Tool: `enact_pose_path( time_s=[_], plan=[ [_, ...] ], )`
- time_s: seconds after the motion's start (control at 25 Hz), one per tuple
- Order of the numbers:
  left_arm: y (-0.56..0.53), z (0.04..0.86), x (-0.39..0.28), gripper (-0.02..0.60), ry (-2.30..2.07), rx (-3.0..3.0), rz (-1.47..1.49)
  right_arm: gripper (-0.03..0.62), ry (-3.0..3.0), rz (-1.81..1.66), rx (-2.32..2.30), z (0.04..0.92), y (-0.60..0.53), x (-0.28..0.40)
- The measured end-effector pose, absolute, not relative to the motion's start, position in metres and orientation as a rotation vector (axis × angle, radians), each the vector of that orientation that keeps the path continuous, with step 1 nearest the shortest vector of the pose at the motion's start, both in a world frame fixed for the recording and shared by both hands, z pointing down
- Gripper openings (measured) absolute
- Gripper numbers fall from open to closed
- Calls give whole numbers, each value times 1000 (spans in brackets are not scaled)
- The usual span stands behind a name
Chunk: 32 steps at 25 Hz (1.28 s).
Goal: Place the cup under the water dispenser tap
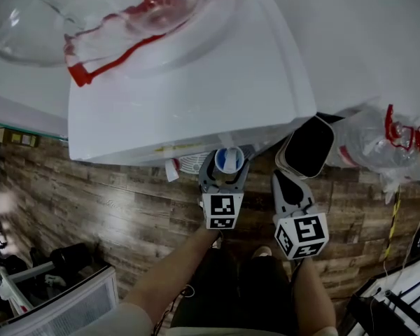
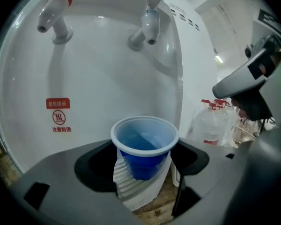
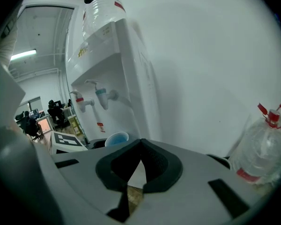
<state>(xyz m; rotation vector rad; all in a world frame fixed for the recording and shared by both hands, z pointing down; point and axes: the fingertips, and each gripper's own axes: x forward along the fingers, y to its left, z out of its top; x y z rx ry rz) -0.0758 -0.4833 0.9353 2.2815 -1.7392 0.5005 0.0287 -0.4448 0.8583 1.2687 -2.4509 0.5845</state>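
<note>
Left tool: jaws apart, one on each side of the blue cup. No squeeze visible; the white rim stays round.

Cup: upright, open end up, base on the white ribbed drip tray at the front of the water dispenser. Sits in line below the blue-topped tap; red-topped tap off to its left in the left gripper view. Red warning label on the dispenser wall behind and left of the cup. In the head view, shows just at the dispenser's front edge, between the left tool's jaws.

Right tool: jaws together at the tips, nothing between them. Held beside the left tool, apart from it, clear of the cup. Points past the dispenser's right side toward the white wall.

Surroundings: inverted clear bottle on top of the dispenser. Clear water jugs with red caps on the wooden floor to the right. A white-rimmed, dark-mouthed container between jugs and dispenser.
</note>
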Motion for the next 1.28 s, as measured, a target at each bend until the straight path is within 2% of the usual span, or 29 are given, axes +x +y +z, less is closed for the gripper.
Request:
enact_pose_path(
  time_s=[0.12,0.48,0.8,1.08,1.28],
  plan=[
    [-477,935,-79,400,-1714,2250,505,6,-2431,608,1268,855,-443,31],
    [-441,880,-88,401,-1646,2204,577,6,-2401,632,1279,786,-435,36],
    [-406,779,-83,321,-1590,2198,551,6,-2381,614,1316,690,-415,51],
    [-383,675,-80,198,-1537,2218,500,6,-2394,585,1338,600,-385,60],
    [-365,601,-84,151,-1507,2271,447,6,-2433,504,1345,532,-363,61]
  ],
)
